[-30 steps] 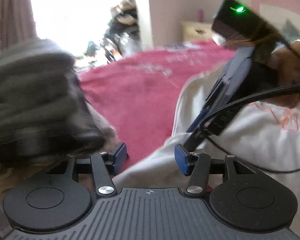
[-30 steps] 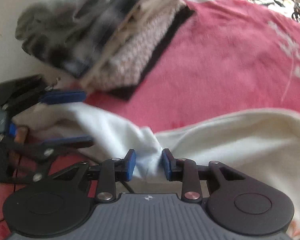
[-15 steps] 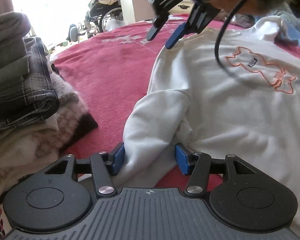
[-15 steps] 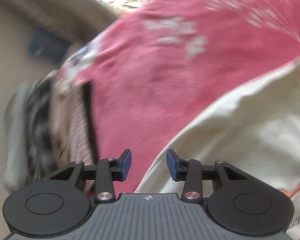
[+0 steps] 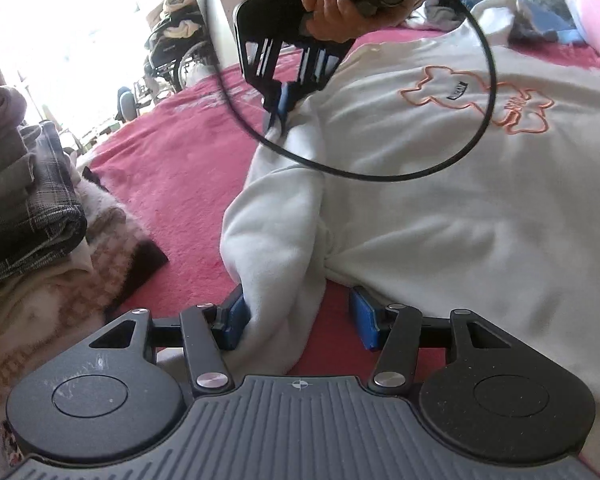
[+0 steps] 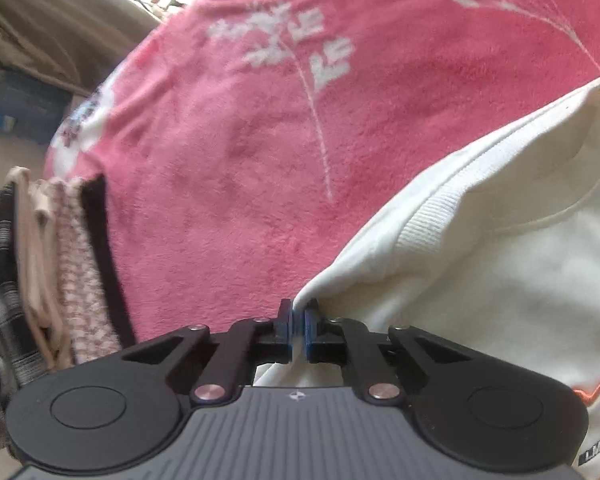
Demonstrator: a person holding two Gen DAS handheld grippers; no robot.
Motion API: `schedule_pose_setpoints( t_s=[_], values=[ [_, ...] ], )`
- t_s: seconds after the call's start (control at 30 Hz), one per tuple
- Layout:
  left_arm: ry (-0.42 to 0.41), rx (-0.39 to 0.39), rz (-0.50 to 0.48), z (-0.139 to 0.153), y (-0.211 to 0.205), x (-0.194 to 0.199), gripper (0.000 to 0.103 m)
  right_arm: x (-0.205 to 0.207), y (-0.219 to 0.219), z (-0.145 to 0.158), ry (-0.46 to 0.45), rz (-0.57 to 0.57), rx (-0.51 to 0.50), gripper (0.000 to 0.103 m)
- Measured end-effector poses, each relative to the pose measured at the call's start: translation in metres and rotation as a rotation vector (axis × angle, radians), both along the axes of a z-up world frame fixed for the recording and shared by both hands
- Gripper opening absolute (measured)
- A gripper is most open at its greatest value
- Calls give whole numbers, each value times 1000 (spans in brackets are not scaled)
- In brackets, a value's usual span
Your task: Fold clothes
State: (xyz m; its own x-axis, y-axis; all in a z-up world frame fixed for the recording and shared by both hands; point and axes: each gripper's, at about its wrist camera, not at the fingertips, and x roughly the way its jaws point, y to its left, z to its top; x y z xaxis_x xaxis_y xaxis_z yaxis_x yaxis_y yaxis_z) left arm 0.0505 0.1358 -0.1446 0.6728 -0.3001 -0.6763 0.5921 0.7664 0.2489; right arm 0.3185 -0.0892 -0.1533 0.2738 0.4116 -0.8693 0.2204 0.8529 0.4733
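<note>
One white sweatshirt (image 5: 440, 208) lies on one pink blanket (image 6: 260, 128), with one stack (image 5: 32, 208) of folded clothes beside it. Two grippers show, left (image 5: 300, 320) and right (image 6: 299, 332). One hand (image 5: 332, 4) and one black cable (image 5: 380, 176) show too.

Sweatshirt (image 5: 440, 208) spread on blanket (image 5: 180, 176), folded clothes stack (image 5: 32, 216) to its left, apart from it

Open pink blanket (image 5: 172, 176) between white sweatshirt (image 5: 440, 208) and folded clothes stack (image 5: 32, 216): passable. Black cable (image 5: 380, 178) loops above the sweatshirt, obstructing.
</note>
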Motion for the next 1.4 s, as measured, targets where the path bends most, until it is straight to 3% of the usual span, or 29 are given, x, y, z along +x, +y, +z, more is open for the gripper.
schedule_pose_setpoints(
  t_s=[0.2, 0.4, 0.63, 0.73, 0.83, 0.97, 1.1, 1.27, 1.4],
  values=[
    [-26, 26, -13, 2, -2, -5, 54, -3, -11, 31, -182, -27, 125, 5],
    [-64, 108, 60, 3, 1, 2, 54, 3, -23, 23, -204, -88, 204, 5],
    [-15, 84, 138, 8, 19, 21, 55, 12, -28, -7, -189, -107, 223, 8],
    [17, 63, 160, 8, 19, 29, 56, 21, -26, -21, -112, -111, 196, 18],
    [4, 77, 157, 8, 16, 27, 56, 20, -28, -16, -53, -140, 242, 46],
    [-31, 99, 153, 5, 11, 22, 53, 18, -3, 21, -104, 16, 165, 49],
    [-79, 145, 125, 5, 6, 8, 42, 24, 45, 38, -67, 180, 143, 49],
    [-171, 265, 42, -2, -8, -14, 41, 23, 87, 17, 110, 289, 20, 49],
    [-202, 294, 4, -7, -14, -24, 40, 17, 99, 3, 162, 325, -56, 49]
  ],
)
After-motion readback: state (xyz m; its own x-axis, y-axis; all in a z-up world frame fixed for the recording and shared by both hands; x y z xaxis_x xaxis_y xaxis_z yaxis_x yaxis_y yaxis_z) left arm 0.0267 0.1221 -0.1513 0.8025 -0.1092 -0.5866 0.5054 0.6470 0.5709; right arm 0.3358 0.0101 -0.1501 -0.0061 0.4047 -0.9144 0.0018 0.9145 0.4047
